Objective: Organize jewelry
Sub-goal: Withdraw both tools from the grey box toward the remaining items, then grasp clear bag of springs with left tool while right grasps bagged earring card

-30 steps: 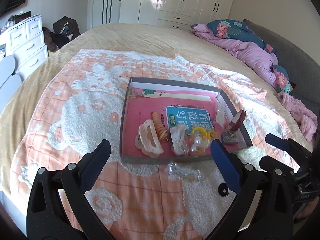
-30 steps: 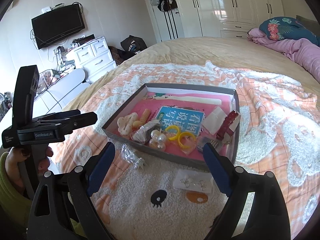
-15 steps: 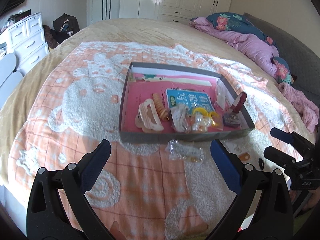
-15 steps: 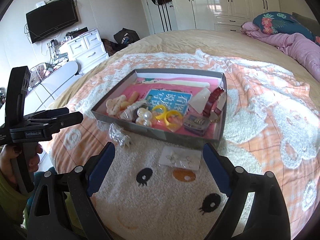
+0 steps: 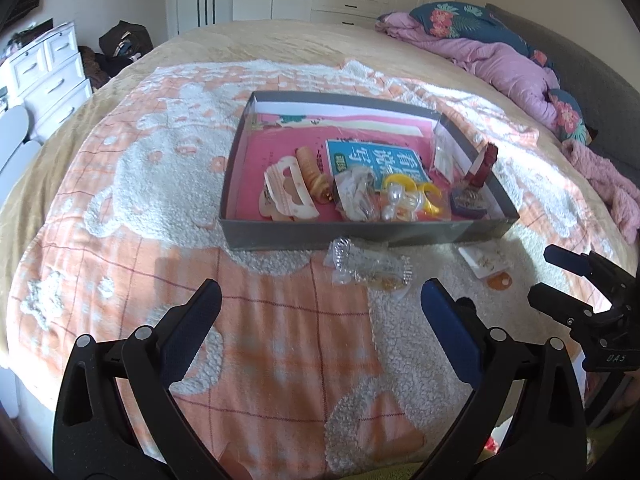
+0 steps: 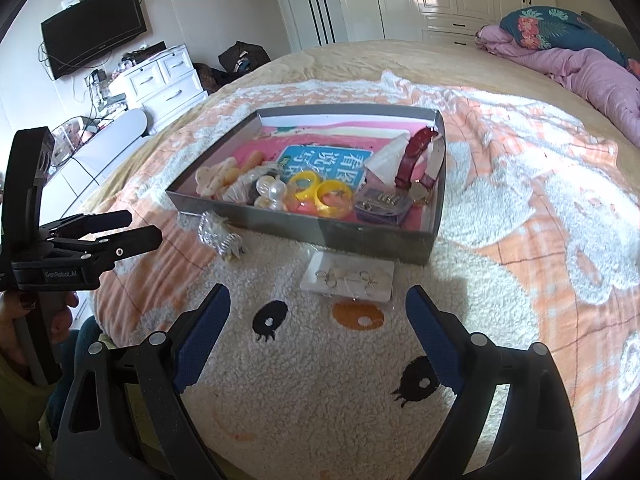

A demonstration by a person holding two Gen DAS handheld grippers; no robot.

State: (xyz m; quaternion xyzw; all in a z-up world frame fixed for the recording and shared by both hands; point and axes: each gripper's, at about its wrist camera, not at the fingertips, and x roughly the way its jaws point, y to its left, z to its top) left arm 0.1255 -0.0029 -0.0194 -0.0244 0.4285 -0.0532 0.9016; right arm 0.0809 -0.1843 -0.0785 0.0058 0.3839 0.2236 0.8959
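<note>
A grey tray (image 5: pixel 360 236) (image 6: pixel 320 230) with a pink floor sits on the blanket, holding hair clips, yellow rings (image 6: pixel 324 196), pearls and a red watch (image 6: pixel 414 152). A clear bag of jewelry (image 5: pixel 370 268) (image 6: pixel 220 236) lies on the blanket in front of the tray. A white earring card (image 6: pixel 348 276) (image 5: pixel 486 260) lies beside it. My left gripper (image 5: pixel 320 312) is open and empty, near the clear bag. My right gripper (image 6: pixel 318 320) is open and empty, just short of the earring card.
The bed carries an orange and white blanket (image 5: pixel 200 200). Purple bedding and a floral pillow (image 5: pixel 500 56) lie at the far right. White drawers (image 6: pixel 164 80) and a TV (image 6: pixel 94 36) stand left of the bed. Wardrobes line the back wall.
Both grippers have pulled back from the tray toward the bed's near edge. The tray and loose items look farther off. Both stay open.
</note>
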